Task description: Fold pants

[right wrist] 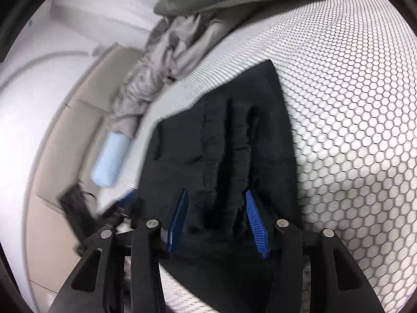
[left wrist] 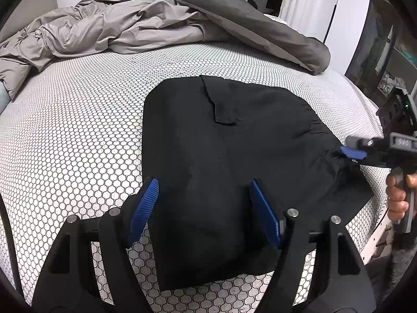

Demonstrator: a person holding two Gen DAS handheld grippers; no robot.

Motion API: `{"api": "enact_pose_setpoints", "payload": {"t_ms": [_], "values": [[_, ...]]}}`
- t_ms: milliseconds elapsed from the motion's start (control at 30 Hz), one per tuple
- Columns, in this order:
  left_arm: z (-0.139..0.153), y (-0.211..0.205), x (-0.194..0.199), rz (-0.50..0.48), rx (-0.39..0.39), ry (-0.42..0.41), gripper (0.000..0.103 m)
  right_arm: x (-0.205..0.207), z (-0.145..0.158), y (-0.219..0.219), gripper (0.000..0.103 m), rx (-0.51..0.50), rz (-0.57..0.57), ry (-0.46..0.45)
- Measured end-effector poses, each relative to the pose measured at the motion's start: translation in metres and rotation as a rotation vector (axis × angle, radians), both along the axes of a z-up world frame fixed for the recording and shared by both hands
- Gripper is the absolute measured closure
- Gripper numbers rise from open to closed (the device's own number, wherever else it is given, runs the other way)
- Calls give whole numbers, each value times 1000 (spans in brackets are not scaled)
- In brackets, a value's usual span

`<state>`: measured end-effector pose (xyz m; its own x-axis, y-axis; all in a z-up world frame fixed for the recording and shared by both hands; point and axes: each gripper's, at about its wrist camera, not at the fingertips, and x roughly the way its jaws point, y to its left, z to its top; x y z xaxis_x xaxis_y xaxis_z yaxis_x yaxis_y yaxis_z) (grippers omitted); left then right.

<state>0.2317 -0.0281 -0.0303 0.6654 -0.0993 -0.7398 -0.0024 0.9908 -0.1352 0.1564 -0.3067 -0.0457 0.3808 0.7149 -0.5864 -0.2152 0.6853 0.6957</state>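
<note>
Folded black fabric pants (left wrist: 221,161) lay flat on the bed's white honeycomb-patterned mattress cover (left wrist: 78,130), near its front edge. Left gripper (left wrist: 206,208) hovered over the near part of the pants, blue-padded fingers (left wrist: 143,208) spread wide, holding nothing. Right gripper (right wrist: 216,216) sat at the gathered waistband end, fingers partly apart; ruffled cloth lay between them, pads not pressing it. A person's hand (left wrist: 398,195) gripped its handle. Crumpled grey duvet (left wrist: 117,26) lay heaped at the far side.
</note>
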Motion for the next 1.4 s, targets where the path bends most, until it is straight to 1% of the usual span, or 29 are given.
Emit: {"api": "enact_pose_setpoints", "payload": {"t_ms": [67,133,200,267,300,333,400,433,567,633,700,733,767,833,867,933,967,1000,1033,1067,1100,1200,1233,1267,1300,1333,1400], "values": [[0,0,0,-5,5,0,33,-3,5,-1,56,48,17,-13],[0,-1,0,-6,8,1,33,-5,9,4,56,16,30,-26],[-1,-2,0,-7,12,3,33,-3,5,11,56,-38,36,-15],[0,-2,0,-6,13,2,33,1,1,13,56,-59,20,-6],[0,-3,1,-6,12,1,33,3,1,12,56,-47,7,-11],[-1,-3,1,-5,10,1,33,6,2,11,56,-14,-13,-18],[-1,-3,1,-4,13,2,33,11,4,9,56,47,-20,-28],[-2,-3,1,-5,14,3,33,12,5,11,56,61,-12,-30],[-2,0,1,-7,14,5,33,9,-2,27,56,-22,53,-2],[-1,1,2,-4,10,7,33,6,-9,38,56,-92,86,4],[0,2,2,-2,5,6,33,6,-12,44,64,-150,91,-18],[1,3,1,-3,5,3,33,7,-13,46,72,-165,85,-26],[2,6,1,-3,0,-1,33,7,-12,47,77,-171,77,-30],[6,12,-2,0,-30,-9,33,1,0,44,81,-140,53,-61],[10,18,-5,3,-53,-18,33,-5,11,43,82,-128,53,-91],[17,28,-10,12,-89,-38,33,-23,37,43,83,-88,58,-156],[20,33,-13,18,-103,-47,33,-33,47,40,83,-39,63,-168],[23,40,-16,26,-117,-57,33,-41,52,36,83,4,63,-161],[25,46,-18,34,-126,-62,33,-48,52,33,83,22,58,-147],[25,51,-19,42,-132,-63,33,-51,49,31,83,5,56,-139],[23,56,-21,48,-132,-54,33,-53,41,29,83,-42,47,-118],[12,62,-20,43,-111,-14,33,-41,1,24,81,-164,9,9],[6,62,-19,44,-100,5,33,-36,-14,21,81,-180,13,58],[0,63,-18,43,-101,24,33,-34,-17,20,81,-161,17,62],[-5,65,-17,36,-123,45,33,-35,-14,18,80,-147,19,53],[-9,66,-14,30,-143,56,33,-36,-7,16,78,-136,22,37],[-12,69,-13,22,-188,69,33,-42,11,13,73,-112,18,-37]]}}
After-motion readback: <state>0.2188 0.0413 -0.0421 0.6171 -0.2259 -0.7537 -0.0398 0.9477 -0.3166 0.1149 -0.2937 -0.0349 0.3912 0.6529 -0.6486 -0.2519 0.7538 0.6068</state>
